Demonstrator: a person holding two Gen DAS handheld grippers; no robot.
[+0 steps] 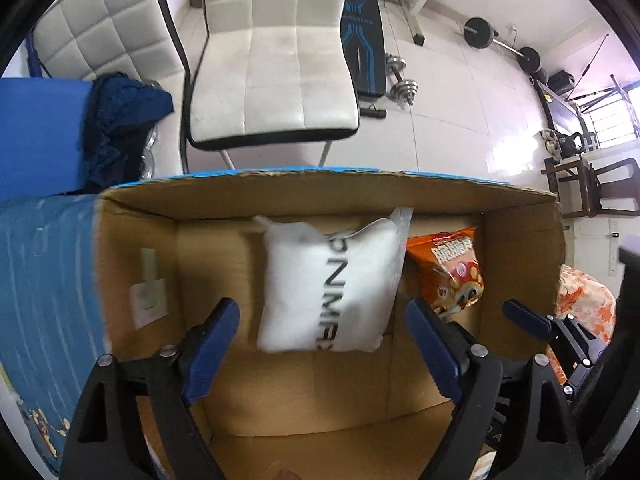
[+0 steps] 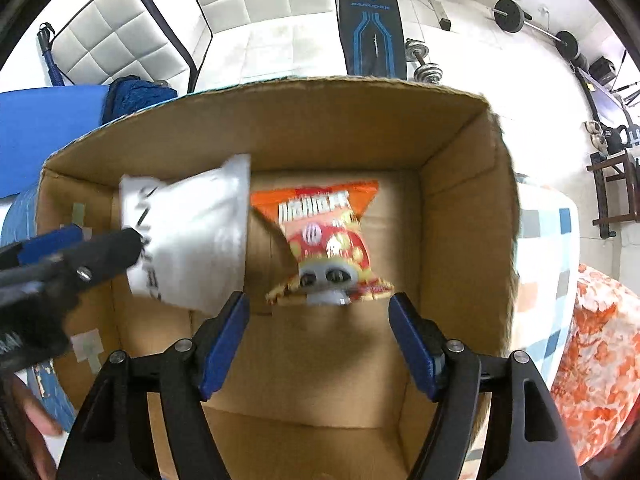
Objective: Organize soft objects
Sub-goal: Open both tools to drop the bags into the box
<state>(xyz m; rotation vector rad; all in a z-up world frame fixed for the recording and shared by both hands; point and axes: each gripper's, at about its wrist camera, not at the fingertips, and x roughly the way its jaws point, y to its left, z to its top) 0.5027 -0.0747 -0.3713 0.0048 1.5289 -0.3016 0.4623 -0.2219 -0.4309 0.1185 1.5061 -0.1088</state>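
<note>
Cardboard box (image 1: 520, 248) holds both items: white pillow pack (image 1: 328, 288) mid-box, orange snack bag (image 1: 448, 268) just right of it. Left tool (image 1: 324, 320) and right tool (image 2: 318, 320) both spread apart, empty, over the box.

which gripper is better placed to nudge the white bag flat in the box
Left. The left gripper is open right over the white bag; the right gripper faces the snack bag.

Matt brown corrugated cardboard box (image 2: 460, 240) holds a glossy orange foil snack packet (image 2: 328, 236) beside a smooth white plastic pouch (image 2: 196, 236).
</note>
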